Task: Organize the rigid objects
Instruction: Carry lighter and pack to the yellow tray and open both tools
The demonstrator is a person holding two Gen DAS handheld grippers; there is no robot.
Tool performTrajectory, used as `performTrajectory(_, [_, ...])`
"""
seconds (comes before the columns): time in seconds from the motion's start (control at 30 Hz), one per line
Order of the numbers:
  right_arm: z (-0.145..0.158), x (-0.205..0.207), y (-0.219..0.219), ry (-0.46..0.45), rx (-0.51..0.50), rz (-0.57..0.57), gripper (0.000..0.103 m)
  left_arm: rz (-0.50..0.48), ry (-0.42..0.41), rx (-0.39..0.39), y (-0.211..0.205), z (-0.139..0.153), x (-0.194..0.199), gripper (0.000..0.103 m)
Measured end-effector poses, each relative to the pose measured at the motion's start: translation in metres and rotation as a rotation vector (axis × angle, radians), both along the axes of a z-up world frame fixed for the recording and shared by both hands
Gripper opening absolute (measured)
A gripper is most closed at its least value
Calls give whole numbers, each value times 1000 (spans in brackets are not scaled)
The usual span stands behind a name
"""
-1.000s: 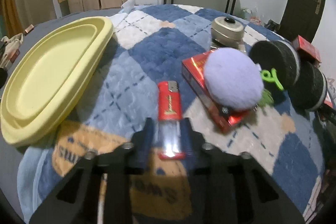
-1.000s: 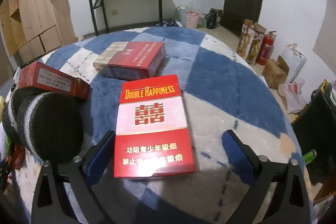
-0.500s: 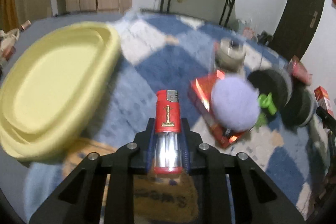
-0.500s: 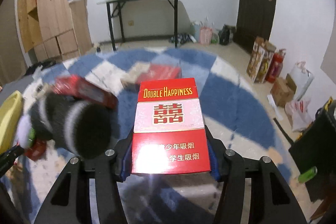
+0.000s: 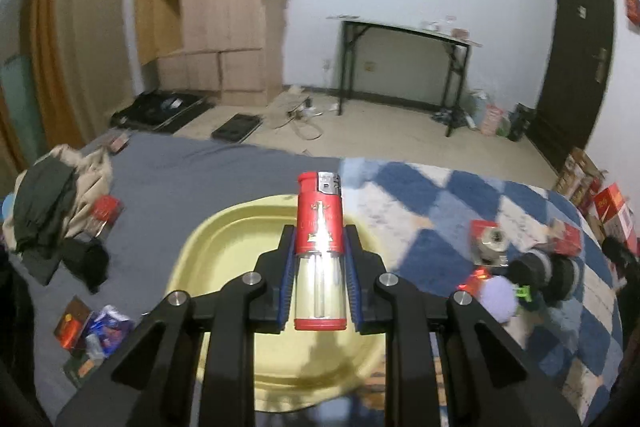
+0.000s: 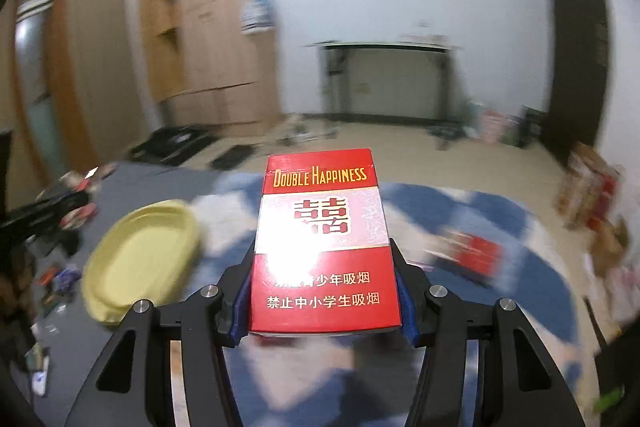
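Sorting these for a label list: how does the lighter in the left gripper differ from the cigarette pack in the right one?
The lighter is narrow, with a clear lower body and a metal top; the cigarette pack is a wide, flat, opaque box. The pack carries printed lettering; the lighter shows only a small gold emblem. The lighter sits over the yellow tray; the pack is right of it. Both are mostly red and clamped between shut jaws, off the blanket.
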State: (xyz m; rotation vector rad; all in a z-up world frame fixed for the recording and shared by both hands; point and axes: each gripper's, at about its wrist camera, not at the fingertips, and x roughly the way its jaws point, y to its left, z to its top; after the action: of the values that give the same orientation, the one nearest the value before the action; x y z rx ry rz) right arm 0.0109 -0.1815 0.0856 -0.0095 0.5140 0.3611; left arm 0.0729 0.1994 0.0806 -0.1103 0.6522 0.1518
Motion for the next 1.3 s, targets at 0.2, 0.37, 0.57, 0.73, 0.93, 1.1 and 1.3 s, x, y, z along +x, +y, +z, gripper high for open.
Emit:
performTrajectory(0.2, [0, 2, 128, 36, -74, 229, 55, 39, 75, -116, 53, -43, 19, 24])
performTrajectory(0.37, [-40, 22, 221, 136, -180, 328, 55, 85, 145, -168, 78, -77, 37, 24])
performTrajectory(0.57, [-78, 42, 293, 198, -308, 383, 55, 55, 242, -148, 83, -117, 49, 24])
performTrajectory(0.73, [-102, 63, 318, 243, -364, 390, 55, 73, 303, -191, 89, -140, 48, 24])
performTrajectory(0.93, [-131, 85, 328, 284, -422, 414, 56, 108, 357, -197, 95, -153, 48, 24])
performTrajectory(1.1, [-138, 91, 341, 272, -448, 429, 58, 122, 372, -202, 101, -157, 46, 33])
performTrajectory(1.3, [-104, 76, 320, 234, -309, 413, 88, 163, 270, -225, 102, -117, 38, 75])
